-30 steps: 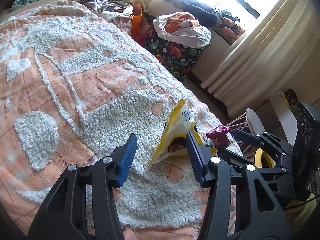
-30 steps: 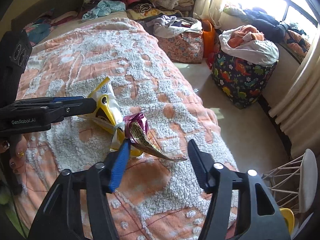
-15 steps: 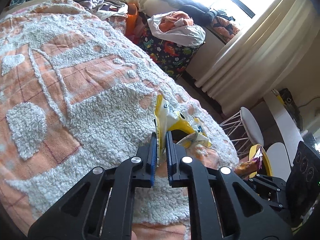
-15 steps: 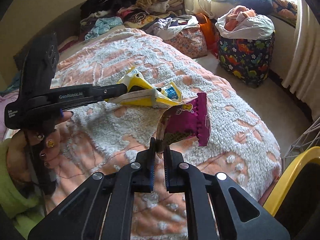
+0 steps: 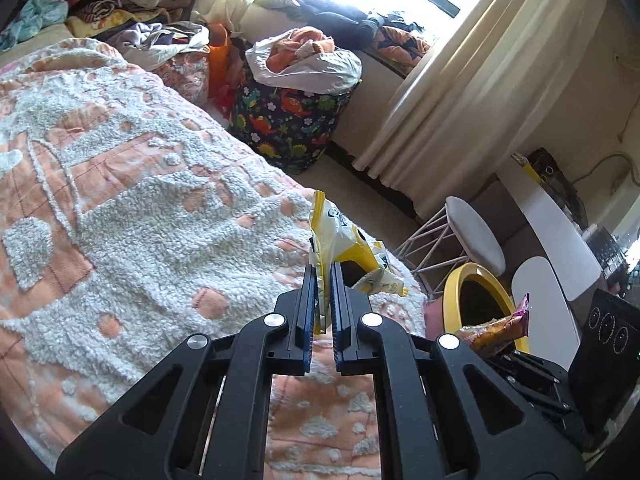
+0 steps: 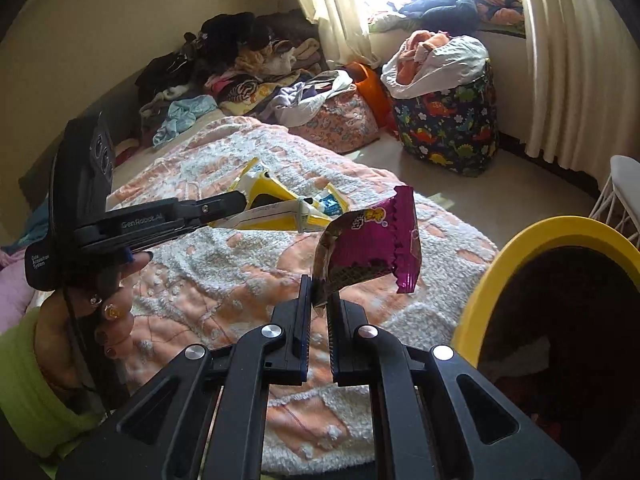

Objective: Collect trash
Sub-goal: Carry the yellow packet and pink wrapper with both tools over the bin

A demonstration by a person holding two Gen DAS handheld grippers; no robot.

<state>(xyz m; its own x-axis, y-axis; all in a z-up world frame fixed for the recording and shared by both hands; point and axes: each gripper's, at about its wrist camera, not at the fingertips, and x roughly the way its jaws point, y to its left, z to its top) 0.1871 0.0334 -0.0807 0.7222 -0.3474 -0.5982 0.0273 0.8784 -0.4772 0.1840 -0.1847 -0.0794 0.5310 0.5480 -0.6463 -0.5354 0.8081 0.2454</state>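
My left gripper (image 5: 323, 270) is shut on a yellow and white snack wrapper (image 5: 340, 246), lifted off the orange and white bedspread (image 5: 140, 208). In the right wrist view the same wrapper (image 6: 280, 210) hangs from the left gripper (image 6: 240, 200), held by a hand in a green sleeve. My right gripper (image 6: 319, 280) is shut on a magenta snack wrapper (image 6: 372, 248), raised above the bed's corner. The magenta wrapper (image 5: 496, 326) also shows in the left wrist view, over the yellow-rimmed bin (image 5: 476, 276). That bin (image 6: 532, 240) with its dark inside sits at the right, close to the right gripper.
A dinosaur-print laundry bag (image 6: 448, 120) heaped with clothes stands on the floor by the cream curtains (image 6: 568, 60). Piles of clothes (image 6: 248, 68) lie beyond the bed. A white wire-legged stool (image 5: 468, 236) and a white table (image 5: 560, 240) stand beside the bin.
Both grippers went from open to shut on their wrappers and lifted them off the bedspread. The right gripper swung right toward the yellow bin; the left one rose and shifted the same way.
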